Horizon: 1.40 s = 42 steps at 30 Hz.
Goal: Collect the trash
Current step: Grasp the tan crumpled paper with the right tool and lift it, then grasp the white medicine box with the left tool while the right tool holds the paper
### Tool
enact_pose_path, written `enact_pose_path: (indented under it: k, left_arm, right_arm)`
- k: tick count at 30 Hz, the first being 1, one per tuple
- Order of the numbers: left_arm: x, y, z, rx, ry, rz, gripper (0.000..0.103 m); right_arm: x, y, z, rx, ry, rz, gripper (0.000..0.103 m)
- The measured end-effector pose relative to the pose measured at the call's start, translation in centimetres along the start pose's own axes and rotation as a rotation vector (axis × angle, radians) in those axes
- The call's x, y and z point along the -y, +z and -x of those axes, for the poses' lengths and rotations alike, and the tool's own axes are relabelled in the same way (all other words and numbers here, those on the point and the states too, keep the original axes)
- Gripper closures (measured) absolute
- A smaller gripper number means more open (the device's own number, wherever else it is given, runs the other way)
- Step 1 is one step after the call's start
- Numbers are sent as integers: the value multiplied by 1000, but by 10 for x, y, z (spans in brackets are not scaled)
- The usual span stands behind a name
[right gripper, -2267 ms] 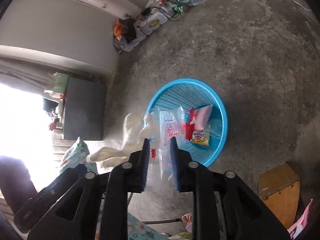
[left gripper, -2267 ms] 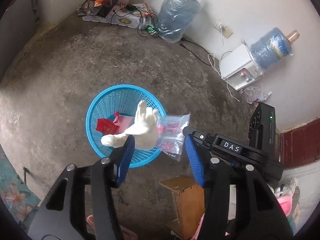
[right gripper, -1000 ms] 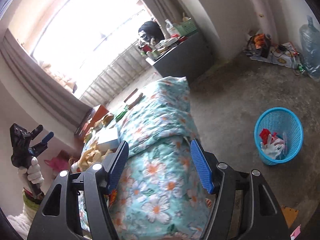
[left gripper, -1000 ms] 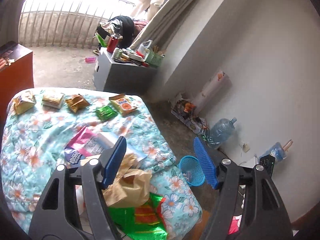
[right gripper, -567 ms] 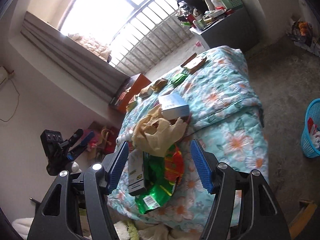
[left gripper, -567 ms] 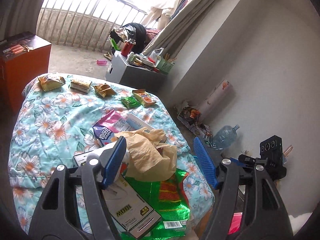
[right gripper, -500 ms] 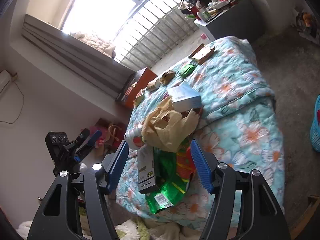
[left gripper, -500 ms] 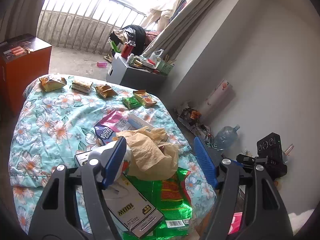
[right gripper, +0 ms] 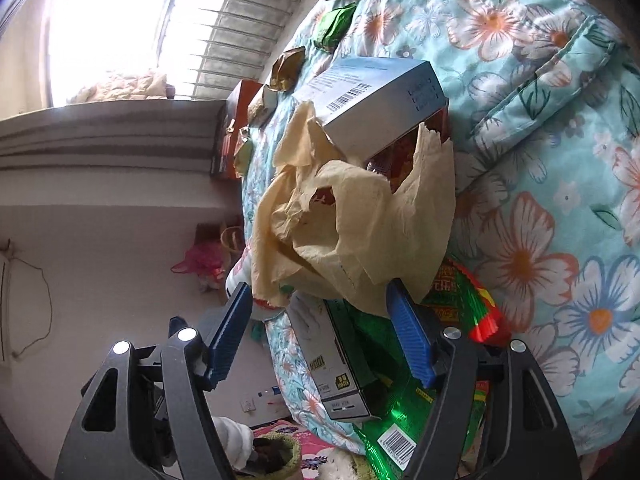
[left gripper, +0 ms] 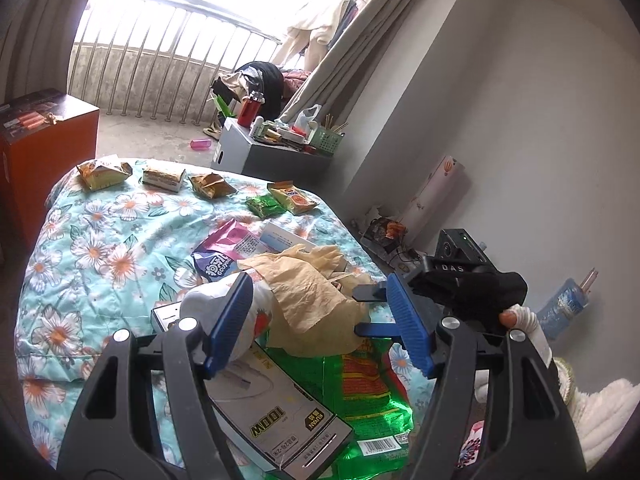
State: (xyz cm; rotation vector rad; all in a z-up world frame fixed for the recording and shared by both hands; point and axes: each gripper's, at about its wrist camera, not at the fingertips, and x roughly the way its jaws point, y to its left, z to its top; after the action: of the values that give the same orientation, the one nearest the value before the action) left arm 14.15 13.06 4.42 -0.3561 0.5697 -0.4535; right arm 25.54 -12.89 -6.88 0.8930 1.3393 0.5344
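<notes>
Noted both grippers, left gripper [left gripper: 320, 324] and right gripper [right gripper: 320, 330], wide and empty (right jaws opening) at the bed's [left gripper: 100, 248] near edge, over the crumpled tan bag [left gripper: 316, 300]; risk: snagging neighbouring wrappers.

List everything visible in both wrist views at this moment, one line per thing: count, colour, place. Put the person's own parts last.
Quilt: one, teal floral, covering the bed.
Crumpled bag: one, tan, on the near pile.
Flat boxes: two; a grey-white one at the near edge, a pale blue one behind the bag.
Foil wrapper: one, green and red, under the pile.
Pouch: one, pink and purple, mid-bed.
Small snack packets: five, yellow, brown and green, in a row along the far side.
Cabinet: one, orange, left of the bed.
Water bottle: one, blue, by the wall.
Left gripper: blue pads, open, empty.
Right gripper: blue pads, opening, empty.
</notes>
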Motion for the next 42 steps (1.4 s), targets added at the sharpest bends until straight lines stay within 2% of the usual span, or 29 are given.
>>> enact_pose_path:
  k: [8, 11, 17, 18, 20, 24, 28, 31, 42]
  left_arm:
    - [6, -6, -19, -51, -34, -101, 39]
    - [6, -9, -27, -88, -57, -112, 40]
    - [5, -16, -31, -109, -87, -106, 40]
    - [4, -17, -30, -109, -94, -99, 40]
    - [1, -18, -29, -108, -103, -88, 40]
    - [-4, -20, -26, -109, -103, -75, 40]
    - [-8, -21, -26, -111, -92, -65, 40]
    - [-10, -20, -25, -110, -86, -58, 40]
    - [-7, -21, -25, -107, -69, -42, 40]
  right_arm:
    - [-29, 16, -17, -20, -95, 27, 35]
    - [-41, 23, -26, -40, -135, 49, 35]
    - [-55, 29, -41, -70, -215, 106, 36]
    - [-54, 30, -43, -67, -223, 107, 37]
    - [-52, 32, -44, -59, -226, 112, 49]
    - [-43, 33, -46, -58, -194, 88, 64]
    - [-33, 31, -39, -47, -148, 77, 86]
    - [-32, 29, -29, -30, -113, 76, 94]
    - [-29, 11, 38, 86, 54, 118, 97]
